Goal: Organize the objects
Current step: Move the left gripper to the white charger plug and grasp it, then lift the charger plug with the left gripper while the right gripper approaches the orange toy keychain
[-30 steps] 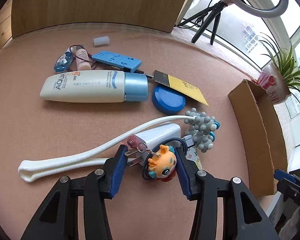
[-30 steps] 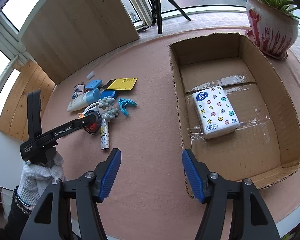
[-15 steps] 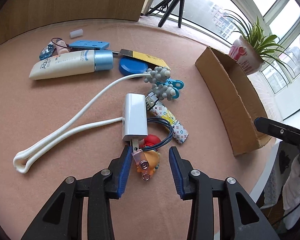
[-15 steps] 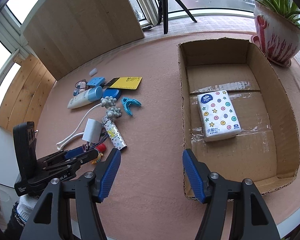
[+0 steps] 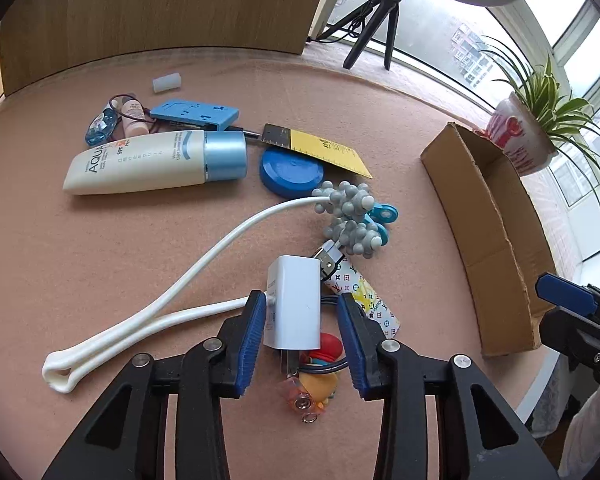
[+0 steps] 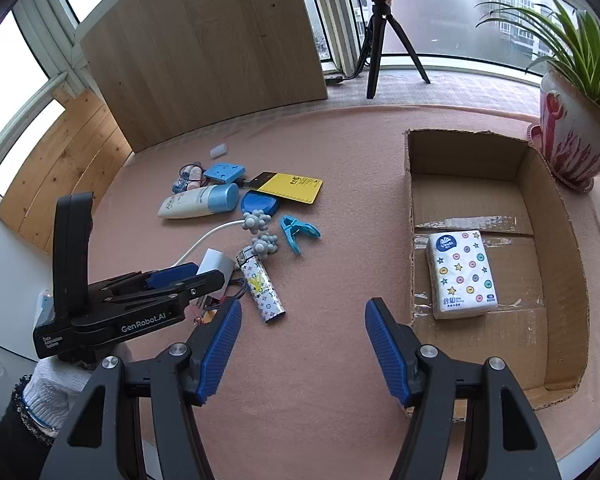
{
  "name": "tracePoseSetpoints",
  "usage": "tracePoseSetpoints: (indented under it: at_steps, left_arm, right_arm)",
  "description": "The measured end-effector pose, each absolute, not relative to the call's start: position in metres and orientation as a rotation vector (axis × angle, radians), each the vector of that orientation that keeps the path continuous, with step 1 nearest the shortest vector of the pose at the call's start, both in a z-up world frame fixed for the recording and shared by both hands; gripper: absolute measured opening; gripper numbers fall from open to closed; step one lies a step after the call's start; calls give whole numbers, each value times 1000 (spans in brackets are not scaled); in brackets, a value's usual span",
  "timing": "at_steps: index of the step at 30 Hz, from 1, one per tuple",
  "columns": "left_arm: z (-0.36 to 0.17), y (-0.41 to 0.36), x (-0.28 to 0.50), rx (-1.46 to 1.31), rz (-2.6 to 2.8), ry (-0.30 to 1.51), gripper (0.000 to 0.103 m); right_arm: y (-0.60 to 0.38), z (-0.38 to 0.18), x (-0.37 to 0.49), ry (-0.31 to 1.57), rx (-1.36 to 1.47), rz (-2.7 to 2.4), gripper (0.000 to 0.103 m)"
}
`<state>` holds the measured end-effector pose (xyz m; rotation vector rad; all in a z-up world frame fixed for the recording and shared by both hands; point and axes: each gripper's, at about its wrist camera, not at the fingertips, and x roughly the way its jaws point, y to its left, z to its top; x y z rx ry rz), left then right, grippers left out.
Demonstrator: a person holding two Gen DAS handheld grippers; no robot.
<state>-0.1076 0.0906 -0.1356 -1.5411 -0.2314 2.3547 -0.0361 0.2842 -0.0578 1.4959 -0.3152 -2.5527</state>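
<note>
The white block-shaped charger [image 5: 293, 309] with its thick white cable [image 5: 204, 264] lies on the pink felt worktop [image 5: 100, 248], between the closing blue pads of the left gripper [image 5: 302, 340]; contact is unclear. The right gripper [image 6: 303, 350] hangs spread and empty beside the brown cardboard box [image 6: 556, 264].

1. White charger [image 5: 294, 312] with white cable [image 5: 204, 258].
2. Cream sunscreen tube [image 5: 140, 162], light-blue cap.
3. Yellow-and-black card [image 5: 320, 148].
4. Lighter [image 6: 262, 290]: white, coloured monogram print.
5. Tissue pack [image 6: 462, 274]: white, pastel buttons and stars.
6. Pink tablecloth [image 6: 320, 360].
</note>
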Motion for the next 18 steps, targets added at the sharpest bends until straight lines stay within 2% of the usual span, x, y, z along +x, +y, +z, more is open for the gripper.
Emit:
tracePoseSetpoints:
  at_steps: [1,5,8,12,18]
  left_arm:
    - [-138,90,-108,-1554,2353,-232,29]
    - [-144,81,-102,-1562,2355,-264,25]
    - [-147,70,-95,-1570,2352,-299,25]
    - [-149,59,-83,-1573,2348,-327,25]
    - [-151,40,-66,-1583,2325,-413,25]
  right_arm:
    - [280,-60,-39,-313,1501,-2538,62]
    - [268,-76,-53,-327,1530,-2472,60]
    - [263,-94,-66,-332,1582,-2433,58]
    - [256,-118,-84,-314,1650,-2390,50]
    - [239,-140,-100,-278,1701,-2329,49]
